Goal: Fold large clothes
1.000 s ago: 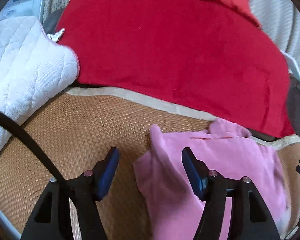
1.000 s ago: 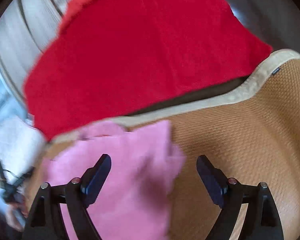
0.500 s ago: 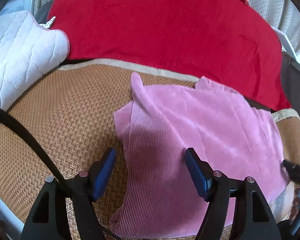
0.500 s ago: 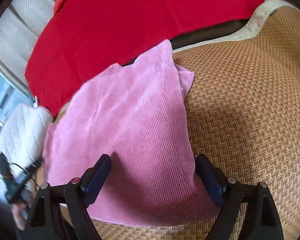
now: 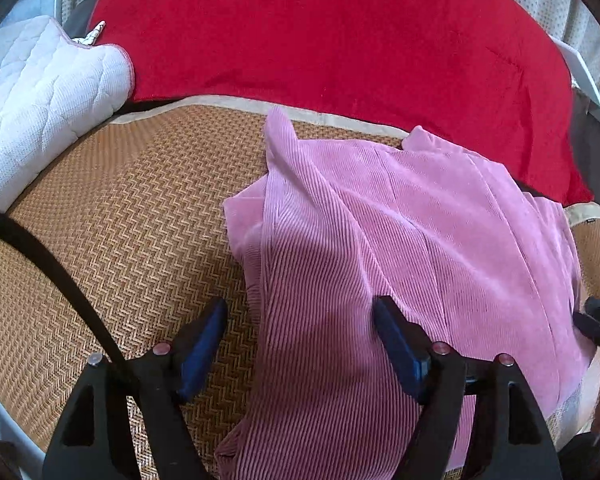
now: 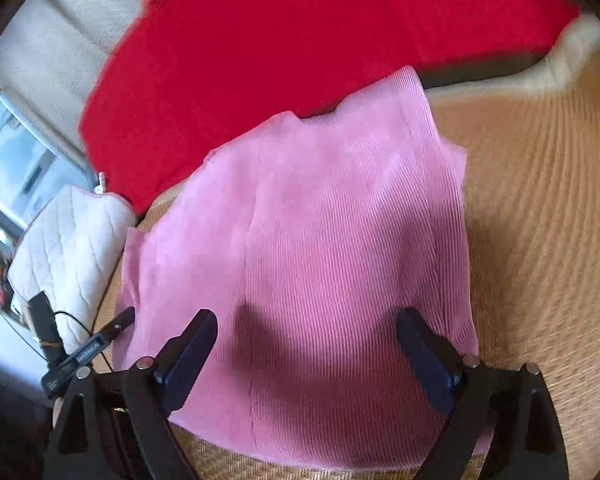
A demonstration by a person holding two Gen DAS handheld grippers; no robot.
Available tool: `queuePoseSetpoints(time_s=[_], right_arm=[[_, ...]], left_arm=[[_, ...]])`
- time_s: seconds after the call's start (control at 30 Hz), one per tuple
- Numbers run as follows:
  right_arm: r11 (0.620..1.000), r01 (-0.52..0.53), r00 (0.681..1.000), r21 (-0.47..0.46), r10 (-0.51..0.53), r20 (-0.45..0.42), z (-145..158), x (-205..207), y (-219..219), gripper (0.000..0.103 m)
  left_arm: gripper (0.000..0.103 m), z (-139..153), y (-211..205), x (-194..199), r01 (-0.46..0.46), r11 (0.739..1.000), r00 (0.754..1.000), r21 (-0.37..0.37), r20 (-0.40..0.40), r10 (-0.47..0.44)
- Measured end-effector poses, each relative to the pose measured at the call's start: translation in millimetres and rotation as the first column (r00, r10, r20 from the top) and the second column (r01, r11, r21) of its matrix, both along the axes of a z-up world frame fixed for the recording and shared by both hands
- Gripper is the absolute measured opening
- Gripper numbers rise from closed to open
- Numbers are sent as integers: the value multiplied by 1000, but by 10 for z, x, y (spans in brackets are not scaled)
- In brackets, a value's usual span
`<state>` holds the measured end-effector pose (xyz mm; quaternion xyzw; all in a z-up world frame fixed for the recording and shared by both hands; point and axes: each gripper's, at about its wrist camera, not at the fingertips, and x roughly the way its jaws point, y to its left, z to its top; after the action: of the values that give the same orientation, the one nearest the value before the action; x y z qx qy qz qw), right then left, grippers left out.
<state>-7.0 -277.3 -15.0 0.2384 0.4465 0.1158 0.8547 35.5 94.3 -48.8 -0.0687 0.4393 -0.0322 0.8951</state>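
Pink garment (image 5: 400, 248): ribbed pink cloth lying flat on the woven mat, under and ahead of both tongs; one narrow part points away toward the red cloth.
Left tongs (image 5: 300, 332): spread, having just been opening; the garment's left edge runs between the blue pads, no pad pressing it.
Right tongs (image 6: 306, 340): spread wide, having just opened a little more; the garment lies below and between the pads, apart from both.
Woven mat (image 5: 112, 240): tan herringbone weave with a pale border, bare to the left of the left tongs and to the right of the right tongs.
Red cloth (image 5: 340, 40): spread beyond the mat's far border, ahead of both tongs.
White quilted pad (image 5: 40, 92): far left of the left tongs, beside the red cloth.
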Motion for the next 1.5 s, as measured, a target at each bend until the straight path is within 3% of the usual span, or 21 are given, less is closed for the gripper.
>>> queuePoseSetpoints(time_s=[0.1, 0.23, 0.33, 0.43, 0.6, 0.73, 0.8, 0.83, 0.87, 0.97, 1.17, 1.3, 1.4, 1.5], right_arm=[[1000, 7, 1000, -12, -6, 24, 174, -75, 25, 93], [1000, -2, 997, -2, 2, 73, 369, -41, 18, 93], [997, -28, 997, 74, 23, 72, 325, 115, -57, 94], [994, 6, 998, 113, 0, -58, -37, 175, -193, 95], [989, 0, 1000, 147, -3, 19, 256, 323, -340, 95], [977, 22, 1000, 210, -25, 10, 295, 778, -578, 95], [973, 46, 999, 227, -40, -31, 169, 1004, -691, 95], [972, 56, 997, 229, -43, -62, 61, 1099, -750, 95], [970, 70, 995, 233, -52, -82, -26, 1135, -795, 95], [960, 77, 996, 268, -62, -64, -162, 1112, -909, 95], [977, 38, 999, 209, -32, -31, -138, 1076, -832, 95], [987, 42, 999, 157, -41, -11, -56, 1076, -764, 95], [991, 94, 991, 97, -102, 90, 225, 919, -872, 95], [988, 151, 985, -10, -150, 80, 312, 916, -1002, 95]], left_arm=[[76, 163, 19, -118, -29, 1000, 998, 6, 58, 28], [76, 338, -113, -345, 12, 1000, 985, -21, 172, -8], [77, -66, -365, -233, 78, 990, 997, 121, 18, -81], [80, -115, -322, -267, 52, 994, 997, 94, 49, -57], [80, 88, -230, -187, 25, 998, 995, 57, 92, -31], [80, 235, -123, 212, 55, 998, 994, -4, 91, -54], [80, 200, -30, 488, 28, 1000, 999, -11, 47, -28], [79, 107, 6, 654, 17, 1000, 1000, 15, -23, -16], [71, 17, 66, 771, 4, 1000, 997, 19, -72, -3], [71, -130, 294, 994, -8, 999, 996, -36, -93, 4], [71, -30, 404, 1218, -13, 998, 997, -57, -79, 9], [71, 64, 376, 1106, 35, 998, 999, -58, -30, -36], [72, 168, 438, 921, 50, 995, 998, -81, 32, -47], [74, 211, 474, 872, 36, 993, 998, -110, 57, -30]])
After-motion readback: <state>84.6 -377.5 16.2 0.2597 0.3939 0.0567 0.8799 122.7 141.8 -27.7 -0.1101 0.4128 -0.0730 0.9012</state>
